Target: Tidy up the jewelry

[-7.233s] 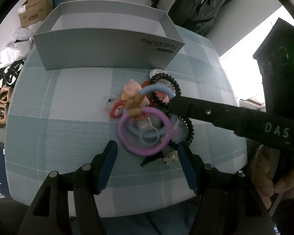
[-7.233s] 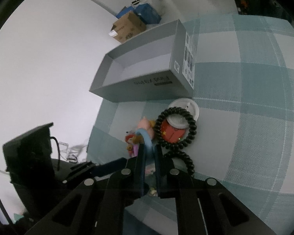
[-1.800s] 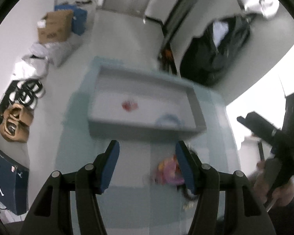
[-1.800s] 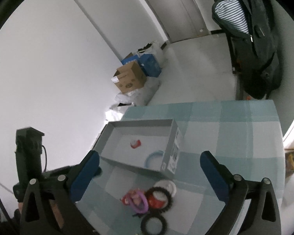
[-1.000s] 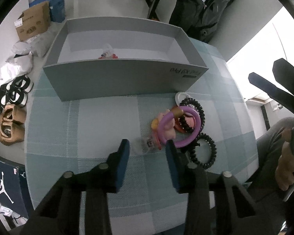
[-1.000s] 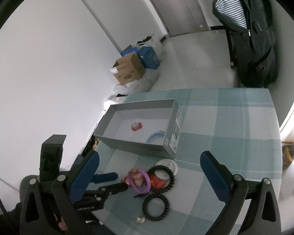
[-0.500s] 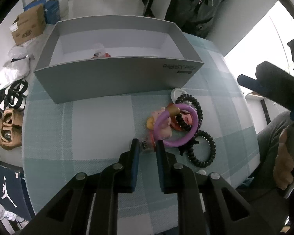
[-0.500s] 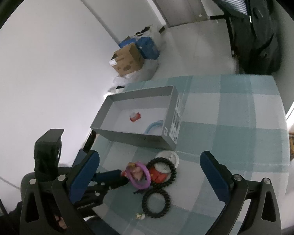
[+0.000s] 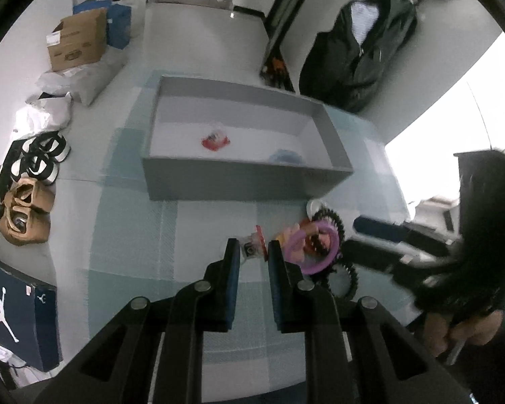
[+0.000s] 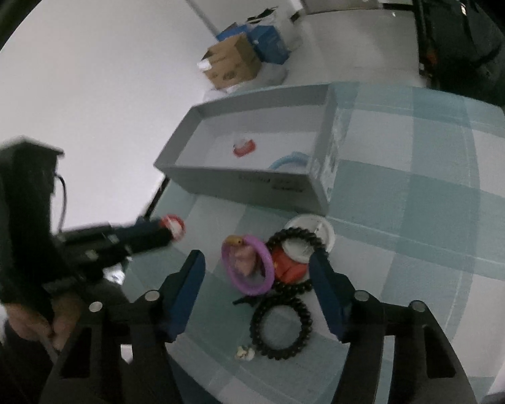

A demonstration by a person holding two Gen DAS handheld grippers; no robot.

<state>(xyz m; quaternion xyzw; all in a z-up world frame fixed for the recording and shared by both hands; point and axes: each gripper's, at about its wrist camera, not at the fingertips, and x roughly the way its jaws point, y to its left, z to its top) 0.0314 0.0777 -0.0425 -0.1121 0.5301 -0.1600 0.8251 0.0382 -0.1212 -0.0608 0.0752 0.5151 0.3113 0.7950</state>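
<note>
While a small red-and-white trinket [image 9: 252,244] is pinched between its nearly closed jaws, the left gripper [image 9: 253,252] is held above the checked tablecloth [image 10: 421,181]. The right gripper [image 10: 257,266], whose jaws have just been narrowing with nothing between them, is poised half open over the purple ring [image 10: 247,264] and black coil bands [image 10: 281,328]. At twelve o'clock lies the grey box [image 9: 239,178], where a red piece [image 9: 215,141] and a blue ring [image 10: 288,161] are seen.
</note>
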